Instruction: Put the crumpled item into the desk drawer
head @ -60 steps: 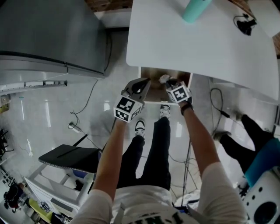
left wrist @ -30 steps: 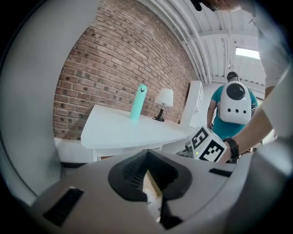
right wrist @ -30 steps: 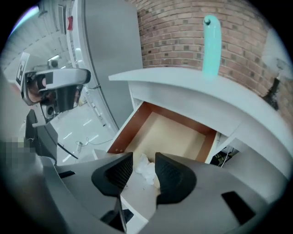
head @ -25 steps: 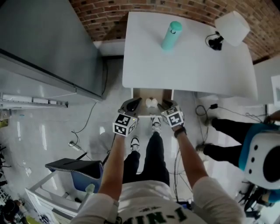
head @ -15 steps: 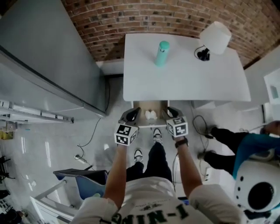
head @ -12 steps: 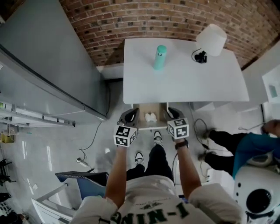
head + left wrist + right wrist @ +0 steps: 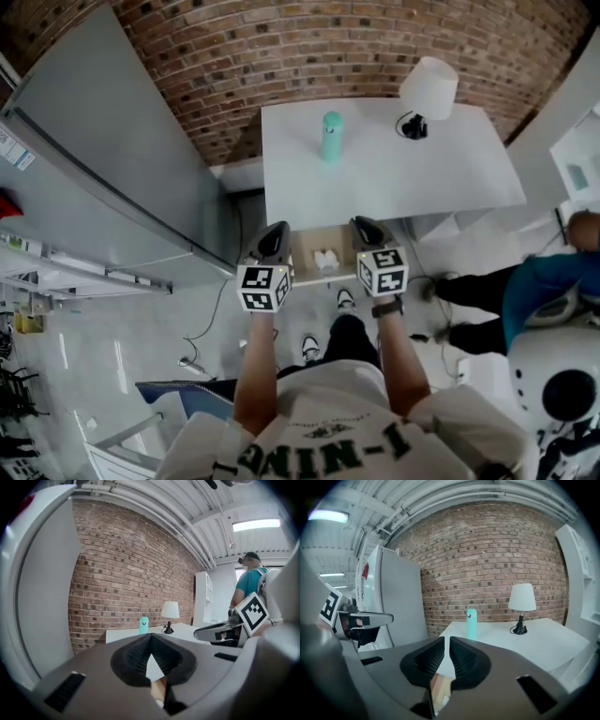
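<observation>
The crumpled item (image 7: 325, 260) lies in the open drawer (image 7: 305, 246), a small white wad on the tan bottom, near the middle. No tool is touching it. The drawer stands pulled out from under the front edge of the white counter (image 7: 394, 178), just above your shoes in the head view.

Your two tools flank the drawer, one at each front corner, both raised clear of what is inside. Your left tool (image 7: 271, 234) has its jaws brought together: in the left gripper view (image 7: 150, 639) the tips meet in a point, and nothing is caught between them. Your right tool (image 7: 366, 228) is closing. In the right gripper view (image 7: 446, 641) only a thin slit is left between the jaws, with nothing in it.

On the counter a teal bottle (image 7: 331, 137) stands upright toward the back left. A lamp (image 7: 428, 89) with a white shade stands well to its right, its cord curled at the base. A brick wall (image 7: 281, 47) runs behind the counter, and a tall grey fridge (image 7: 103, 141) stands to the left of it. Another person in a teal top (image 7: 544, 291) is on your right, well apart from the drawer.
</observation>
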`<state>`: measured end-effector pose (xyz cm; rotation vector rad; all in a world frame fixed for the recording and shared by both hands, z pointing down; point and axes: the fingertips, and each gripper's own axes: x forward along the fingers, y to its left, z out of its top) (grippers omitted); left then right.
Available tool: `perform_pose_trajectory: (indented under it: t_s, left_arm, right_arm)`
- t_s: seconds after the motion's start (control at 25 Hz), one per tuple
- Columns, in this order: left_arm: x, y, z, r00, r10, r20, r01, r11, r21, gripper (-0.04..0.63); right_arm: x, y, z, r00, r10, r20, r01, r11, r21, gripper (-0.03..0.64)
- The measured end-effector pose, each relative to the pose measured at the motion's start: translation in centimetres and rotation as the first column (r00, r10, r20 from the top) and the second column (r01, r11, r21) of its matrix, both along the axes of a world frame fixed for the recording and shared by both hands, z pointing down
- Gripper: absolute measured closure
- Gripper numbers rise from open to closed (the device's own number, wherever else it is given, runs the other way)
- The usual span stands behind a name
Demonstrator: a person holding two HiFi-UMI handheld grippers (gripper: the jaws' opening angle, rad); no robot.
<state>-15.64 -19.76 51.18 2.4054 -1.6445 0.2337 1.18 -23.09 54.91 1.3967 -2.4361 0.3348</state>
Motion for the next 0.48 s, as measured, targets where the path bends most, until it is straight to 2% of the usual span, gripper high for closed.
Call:
perform_pose_trajectory:
  t_s: [0.48]
  left_arm:
    - [-1.5,0.9,-10.8,0.999,-0.049,-0.003,0.049,0.985,0.164,0.603]
  right_arm:
    - [-1.1,0.8,-12.3,0.999,-0.018,0.047,0.007,0.974,0.225,0.601]
